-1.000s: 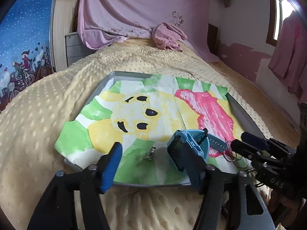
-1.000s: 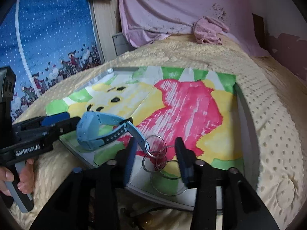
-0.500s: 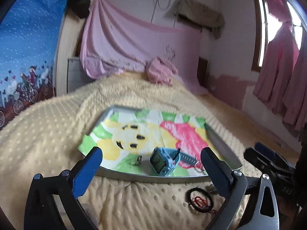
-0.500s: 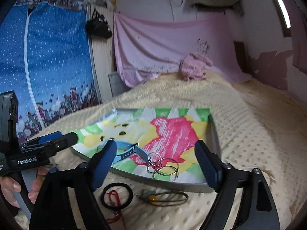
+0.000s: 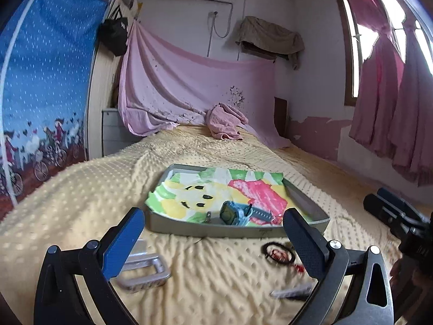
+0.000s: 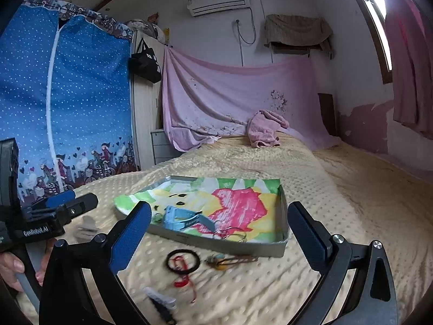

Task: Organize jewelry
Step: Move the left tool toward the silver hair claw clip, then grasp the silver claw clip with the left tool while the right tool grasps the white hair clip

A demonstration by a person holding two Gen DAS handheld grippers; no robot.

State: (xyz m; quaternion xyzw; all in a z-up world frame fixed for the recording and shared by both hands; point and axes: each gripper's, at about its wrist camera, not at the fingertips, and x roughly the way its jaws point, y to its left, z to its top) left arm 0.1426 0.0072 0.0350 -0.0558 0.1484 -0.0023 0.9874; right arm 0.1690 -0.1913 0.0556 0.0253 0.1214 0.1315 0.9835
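A grey tray (image 5: 238, 230) (image 6: 230, 242) lined with a bright cartoon cloth lies on the yellow bed. In it lie a blue watch (image 5: 234, 212) (image 6: 180, 216), a small silver ring (image 5: 208, 214) and a bunch of wire hoops (image 6: 230, 234). On the blanket in front of it lie a black band with a red charm (image 5: 278, 253) (image 6: 183, 261), a brown cord piece (image 6: 231, 260), a silver buckle (image 5: 143, 272) and a grey clip (image 6: 159, 298). My left gripper (image 5: 213, 246) and my right gripper (image 6: 219, 239) are both open wide, empty, held back from the tray.
The yellow dotted blanket (image 5: 81, 189) covers the bed. A pink towel (image 5: 224, 123) lies near the far end under a hung pink sheet. A blue curtain (image 6: 67, 108) hangs at the left, pink curtains (image 5: 392, 108) at the right.
Both grippers have opened wide and pulled back and up from the tray. The watch and the hoops, which were between the fingers a second ago, lie in the tray.
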